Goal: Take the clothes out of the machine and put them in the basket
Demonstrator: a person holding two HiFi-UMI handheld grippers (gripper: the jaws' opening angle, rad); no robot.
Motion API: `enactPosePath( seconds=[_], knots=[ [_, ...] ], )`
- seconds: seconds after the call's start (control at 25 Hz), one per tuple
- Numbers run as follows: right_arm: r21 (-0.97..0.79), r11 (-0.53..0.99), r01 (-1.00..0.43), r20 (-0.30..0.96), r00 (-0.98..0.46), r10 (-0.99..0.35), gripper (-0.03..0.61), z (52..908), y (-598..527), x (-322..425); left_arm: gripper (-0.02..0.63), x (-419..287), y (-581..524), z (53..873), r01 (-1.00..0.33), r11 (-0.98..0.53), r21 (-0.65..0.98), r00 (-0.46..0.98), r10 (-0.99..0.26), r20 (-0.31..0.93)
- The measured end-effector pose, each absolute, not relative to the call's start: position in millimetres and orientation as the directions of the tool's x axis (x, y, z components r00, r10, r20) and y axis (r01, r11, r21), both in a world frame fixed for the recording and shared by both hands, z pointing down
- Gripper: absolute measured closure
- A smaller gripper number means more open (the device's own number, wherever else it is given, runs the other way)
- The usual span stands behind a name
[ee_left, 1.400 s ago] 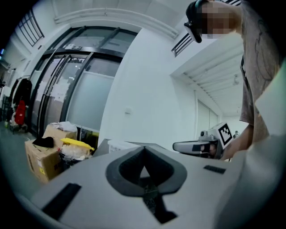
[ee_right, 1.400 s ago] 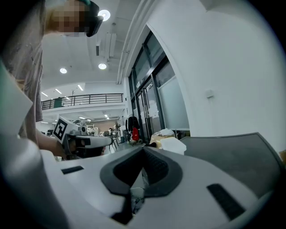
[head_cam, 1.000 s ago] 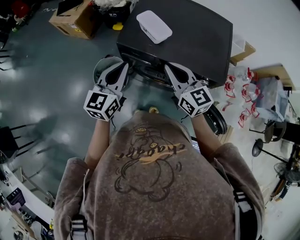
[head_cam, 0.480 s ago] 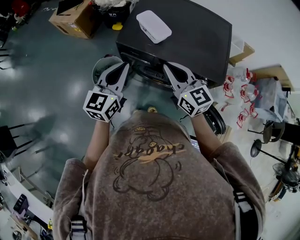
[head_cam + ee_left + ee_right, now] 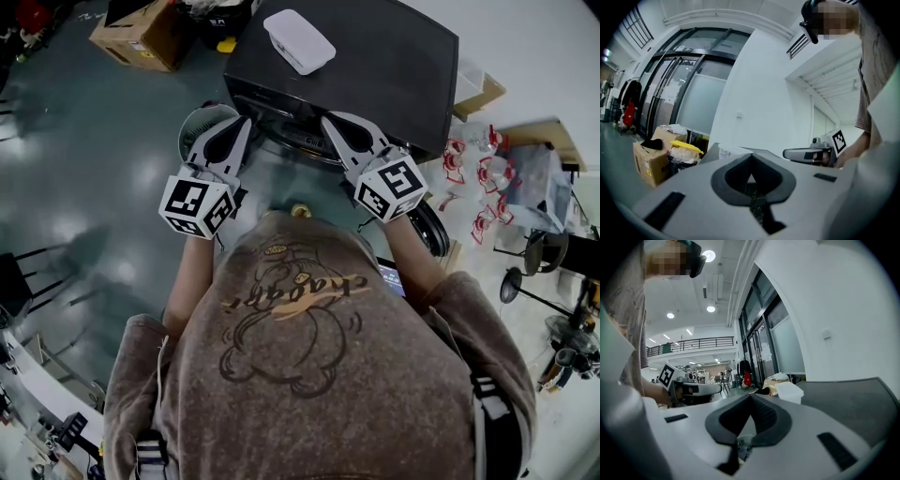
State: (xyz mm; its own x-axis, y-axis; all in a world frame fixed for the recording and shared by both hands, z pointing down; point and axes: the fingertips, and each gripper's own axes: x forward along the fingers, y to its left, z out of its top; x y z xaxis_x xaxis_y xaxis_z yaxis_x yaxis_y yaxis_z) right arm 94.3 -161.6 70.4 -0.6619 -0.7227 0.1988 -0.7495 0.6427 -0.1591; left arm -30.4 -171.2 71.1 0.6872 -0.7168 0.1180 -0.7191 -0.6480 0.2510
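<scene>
The black washing machine [image 5: 384,66] stands ahead of me, with its front opening [image 5: 295,145] between my two grippers. My left gripper [image 5: 242,123] is shut and empty, pointing at the machine's left front corner. My right gripper [image 5: 328,120] also looks shut with nothing in it, aimed at the opening's right side. A round grey basket [image 5: 199,127] stands on the floor beside the machine, partly behind the left gripper. No clothes show in any view. In the left gripper view, my left gripper [image 5: 751,158] has its tips together, and the right gripper view shows my right gripper [image 5: 750,397] the same way.
A white lidded box [image 5: 298,39] lies on the machine's top. The round machine door [image 5: 429,230] hangs open at the right. A cardboard box [image 5: 131,33] and bags sit at the far left. Red-and-white clutter [image 5: 487,178] lies on the floor at the right.
The head view has shifted a little, so the machine and grippers sit slightly higher and to the left. Both grippers keep their places and stay shut.
</scene>
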Motion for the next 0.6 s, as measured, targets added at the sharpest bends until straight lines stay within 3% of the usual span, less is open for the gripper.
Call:
enactPosePath(
  seconds=[0.6],
  knots=[
    [-0.16, 0.649, -0.744, 0.199, -0.668, -0.717, 0.586, 68.2, -158.1, 97.8, 0.606, -29.4, -165.6, 69.2, -0.716, -0.654, 0.244, 0.692, -0.712, 0.12]
  ],
)
